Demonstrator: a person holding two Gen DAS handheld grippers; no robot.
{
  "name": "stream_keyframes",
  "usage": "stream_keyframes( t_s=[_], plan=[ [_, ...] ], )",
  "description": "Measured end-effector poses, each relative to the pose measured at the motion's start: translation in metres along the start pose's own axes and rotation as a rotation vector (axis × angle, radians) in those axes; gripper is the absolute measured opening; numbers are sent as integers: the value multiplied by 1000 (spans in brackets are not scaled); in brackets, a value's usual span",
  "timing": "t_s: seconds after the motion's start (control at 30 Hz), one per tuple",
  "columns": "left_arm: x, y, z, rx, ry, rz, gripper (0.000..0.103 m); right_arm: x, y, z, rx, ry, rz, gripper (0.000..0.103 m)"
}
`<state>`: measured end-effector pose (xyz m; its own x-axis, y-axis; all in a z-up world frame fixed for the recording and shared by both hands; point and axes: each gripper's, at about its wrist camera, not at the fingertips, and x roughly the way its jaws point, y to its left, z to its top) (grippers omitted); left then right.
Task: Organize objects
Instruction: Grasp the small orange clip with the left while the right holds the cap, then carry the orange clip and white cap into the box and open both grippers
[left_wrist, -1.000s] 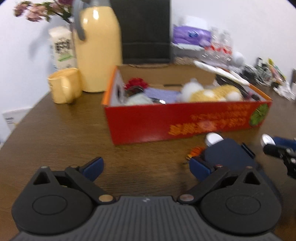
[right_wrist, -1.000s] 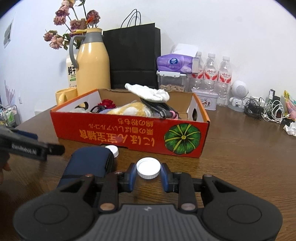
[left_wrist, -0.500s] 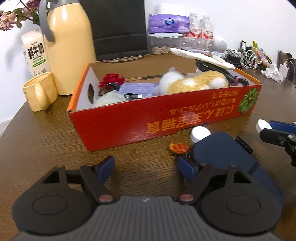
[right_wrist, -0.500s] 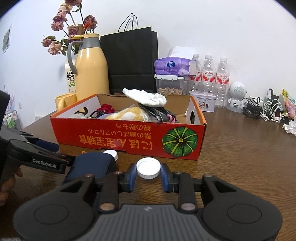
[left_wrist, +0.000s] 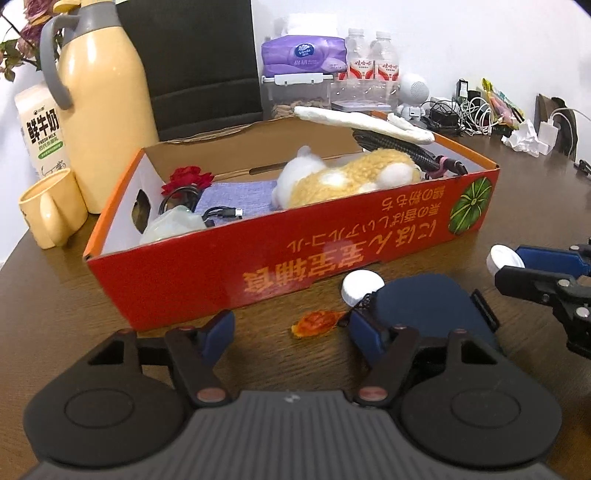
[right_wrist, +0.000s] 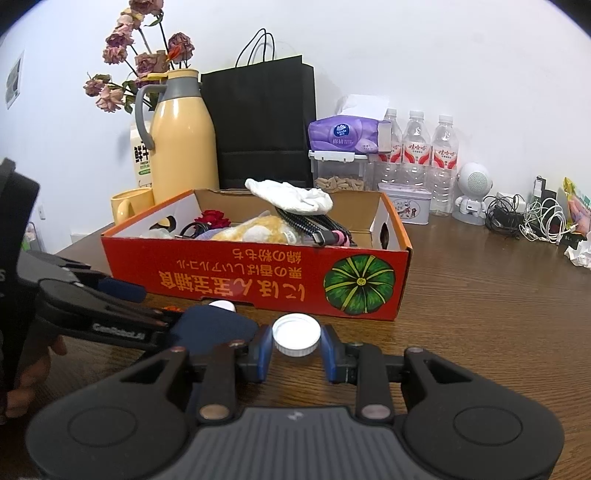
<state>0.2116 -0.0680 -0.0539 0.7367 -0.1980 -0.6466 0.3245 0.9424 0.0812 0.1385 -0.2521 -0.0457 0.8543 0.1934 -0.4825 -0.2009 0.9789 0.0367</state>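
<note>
Beside the red cardboard box (left_wrist: 295, 254), on its printed front side, your left gripper (left_wrist: 291, 332) had shifted since a second before: the box front had grown larger in its view, and the navy pouch (left_wrist: 424, 306) that had sat off to one side now reached its right finger (left_wrist: 364, 330). Its jaws, widest a second earlier, were closing, yet nothing was pressed between them; only a small orange trinket (left_wrist: 314, 323) lay on the wooden table (left_wrist: 51, 295) in the gap. I judged that you were lining up on the pouch or the trinket, and which one I could not tell.

Your right gripper (right_wrist: 295, 345) had not altered. It held a white cap (right_wrist: 295, 334) between narrow fingers, just in front of the box's pumpkin-printed corner. A second white cap (left_wrist: 362, 286) lay against the box front, touching the pouch's far edge.

You held the left gripper tilted down toward the table in front of the box, and the right one tilted down less steeply. Both caps and the pouch lay outside the box, so the sorting seemed unfinished.
</note>
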Motion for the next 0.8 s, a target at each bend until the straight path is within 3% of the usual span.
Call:
stream_keyframes(
  t_s=[0.07,0.13,0.2,0.23,0.43,0.8],
  plan=[
    [3,1,0,-8,6,5,66,0,0,0,1,-1,1,27],
    [3,4,0,-25,5,-24,50,0,0,0,1,-2,2,27],
    [0,3,-1,-16,0,-55,18,0,0,1,1,-2,3,27],
    [-1,1,-1,-3,-2,-64,14,0,0,1,1,-2,3,27],
    [-10,-10,-7,33,-26,-66,14,-1,0,1,2,-3,3,27],
    [-50,4,4,-34,-153,-45,14,-7,0,7,3,-35,23,27]
  ],
)
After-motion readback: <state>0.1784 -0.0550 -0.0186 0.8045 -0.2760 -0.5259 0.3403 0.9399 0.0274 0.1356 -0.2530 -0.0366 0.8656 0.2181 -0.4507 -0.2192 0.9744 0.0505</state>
